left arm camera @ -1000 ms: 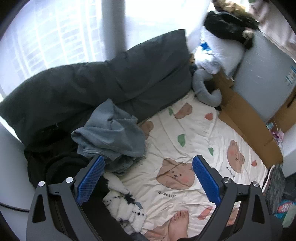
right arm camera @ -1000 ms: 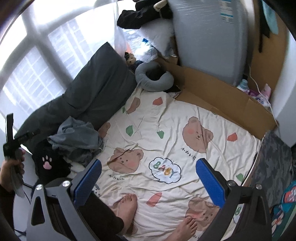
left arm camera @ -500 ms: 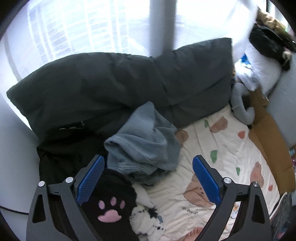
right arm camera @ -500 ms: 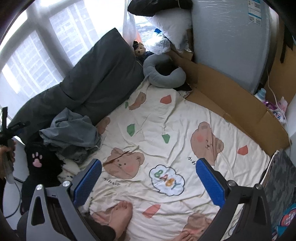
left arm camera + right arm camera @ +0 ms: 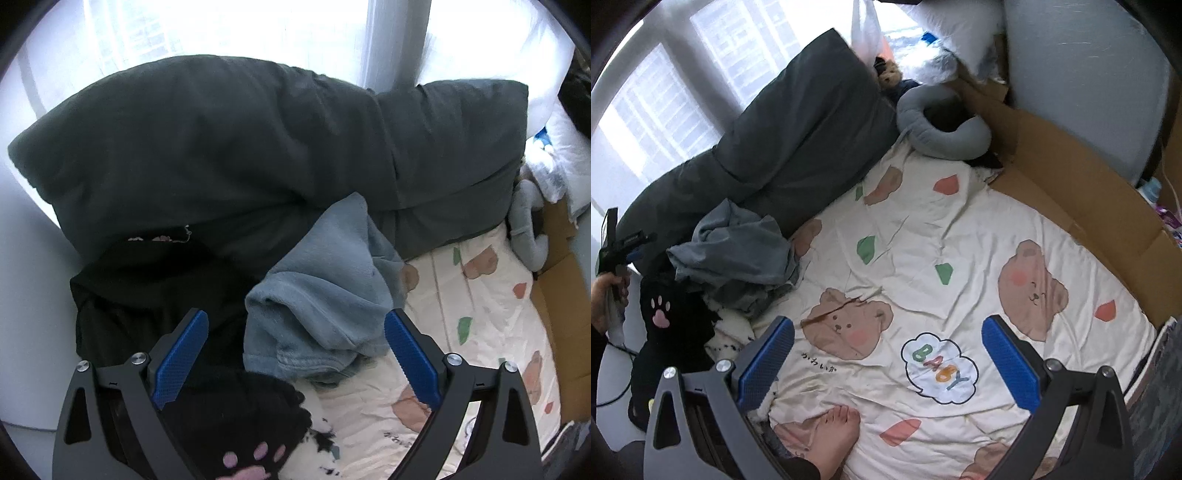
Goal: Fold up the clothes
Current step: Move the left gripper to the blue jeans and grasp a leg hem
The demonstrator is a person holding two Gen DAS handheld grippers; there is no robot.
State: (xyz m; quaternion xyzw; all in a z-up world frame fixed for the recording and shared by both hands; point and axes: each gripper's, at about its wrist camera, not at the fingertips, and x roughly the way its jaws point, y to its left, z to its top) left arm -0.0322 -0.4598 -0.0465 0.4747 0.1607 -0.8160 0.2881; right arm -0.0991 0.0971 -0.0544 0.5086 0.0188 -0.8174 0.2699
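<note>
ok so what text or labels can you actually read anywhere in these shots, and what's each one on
"BABY": coloured letters in a white cloud printed on the bear-print bedsheet, at.
Small dark handwritten-style characters under the brown bear print on the same sheet: too small to read reliably.
The same line shows in the left wrist view: cut off and blurred.
No lettering on the black paw-print garment, only a pink paw.

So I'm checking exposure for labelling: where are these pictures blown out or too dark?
Left wrist view: window blown white, black clothes lose detail. Right wrist view: window bright but buildings visible; bedsheet evenly lit.
</note>
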